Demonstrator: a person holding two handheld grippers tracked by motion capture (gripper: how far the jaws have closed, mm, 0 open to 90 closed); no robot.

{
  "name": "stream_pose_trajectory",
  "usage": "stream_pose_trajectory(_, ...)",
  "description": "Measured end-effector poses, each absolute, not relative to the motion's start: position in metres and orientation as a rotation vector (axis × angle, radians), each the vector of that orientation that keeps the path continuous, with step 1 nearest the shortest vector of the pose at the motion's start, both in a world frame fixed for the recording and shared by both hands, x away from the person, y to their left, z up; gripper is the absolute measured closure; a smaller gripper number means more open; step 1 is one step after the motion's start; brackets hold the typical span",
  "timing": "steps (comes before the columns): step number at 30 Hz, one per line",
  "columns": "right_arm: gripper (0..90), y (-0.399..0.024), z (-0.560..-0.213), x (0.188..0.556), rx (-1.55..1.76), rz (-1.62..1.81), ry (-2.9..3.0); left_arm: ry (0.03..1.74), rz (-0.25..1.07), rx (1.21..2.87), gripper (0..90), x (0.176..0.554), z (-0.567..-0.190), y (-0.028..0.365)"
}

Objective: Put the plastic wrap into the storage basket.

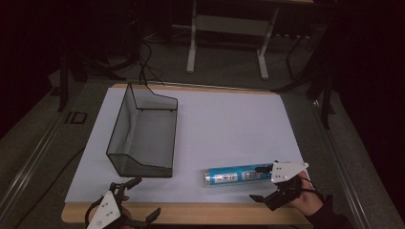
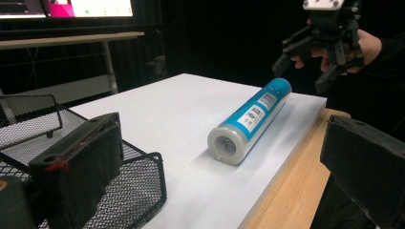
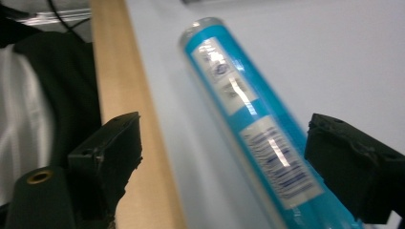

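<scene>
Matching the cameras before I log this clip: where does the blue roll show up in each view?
High view: the blue roll lies lower right of centre on the white sheet, at the right gripper.
Left gripper view: right of centre, lying on its side, clear end toward the camera.
Right gripper view: running diagonally between the open jaws.
Shared landmark: the table's wooden edge beside the roll.

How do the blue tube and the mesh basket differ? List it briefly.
The blue tube is a closed, glossy, labelled cylinder lying on its side; the mesh basket is an open black wire box standing upright, and much larger. The tube lies near the right hand-held gripper. Both rest on the white sheet.
</scene>
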State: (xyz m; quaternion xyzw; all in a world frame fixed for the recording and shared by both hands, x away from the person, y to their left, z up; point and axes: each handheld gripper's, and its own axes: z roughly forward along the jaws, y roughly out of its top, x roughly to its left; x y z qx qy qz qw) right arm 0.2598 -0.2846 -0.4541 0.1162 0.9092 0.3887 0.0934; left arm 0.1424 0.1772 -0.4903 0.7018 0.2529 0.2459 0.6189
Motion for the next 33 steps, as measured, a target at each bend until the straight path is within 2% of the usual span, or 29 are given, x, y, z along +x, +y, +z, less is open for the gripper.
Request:
stream_pose_trajectory(6, 9.6, -0.282, -0.452, 0.273, 0.415, 1.096, 2.647, 0.581, 0.559, 1.617, 1.5, 0.143, -0.49, 0.177)
stream_pose_trajectory(33, 10.7, -0.233, -0.493, 0.314, 0.102, 0.675, 2.833, 0.574, 0.55, 1.648, 1.5, 0.143, -0.492, 0.177)
